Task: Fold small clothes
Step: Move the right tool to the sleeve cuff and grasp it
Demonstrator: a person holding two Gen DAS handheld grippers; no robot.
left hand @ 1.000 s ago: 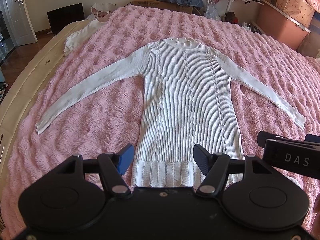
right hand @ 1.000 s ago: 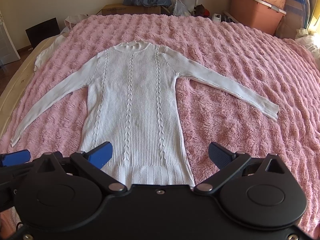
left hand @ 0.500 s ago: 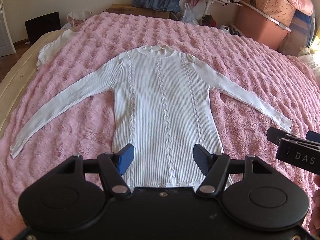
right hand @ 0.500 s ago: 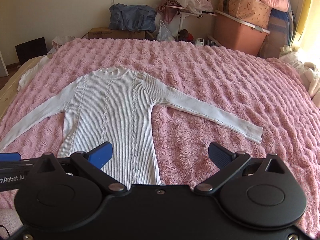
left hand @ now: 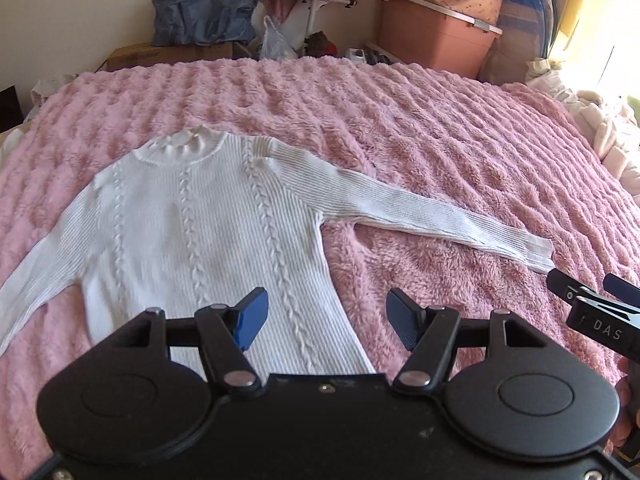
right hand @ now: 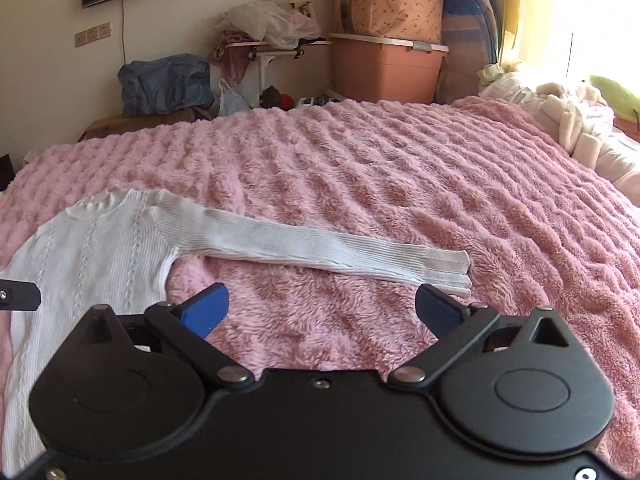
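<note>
A white cable-knit sweater (left hand: pixel 200 232) lies flat, face up, on a pink fluffy blanket (left hand: pixel 420 120), collar at the far end. Its right sleeve (right hand: pixel 320 250) stretches out to the right, the cuff (right hand: pixel 448 270) close to my right gripper's right fingertip. My left gripper (left hand: pixel 326 314) hovers open over the sweater's right side, nothing between its blue pads. My right gripper (right hand: pixel 320 312) is open above the blanket just below the sleeve, holding nothing. The sweater's hem is hidden behind the gripper bodies.
The blanket (right hand: pixel 440 168) covers a wide bed. Behind it stand a pink storage bin (right hand: pixel 384 68), a blue bag (right hand: pixel 166 82) on a cardboard box, and a cluttered small table (right hand: pixel 276 46). Pale bedding (right hand: pixel 572 120) is heaped at the right edge.
Both grippers have swung to the right and forward, so the sweater shifted left in both views and the right sleeve now lies ahead of the right gripper. Jaws stayed open.
</note>
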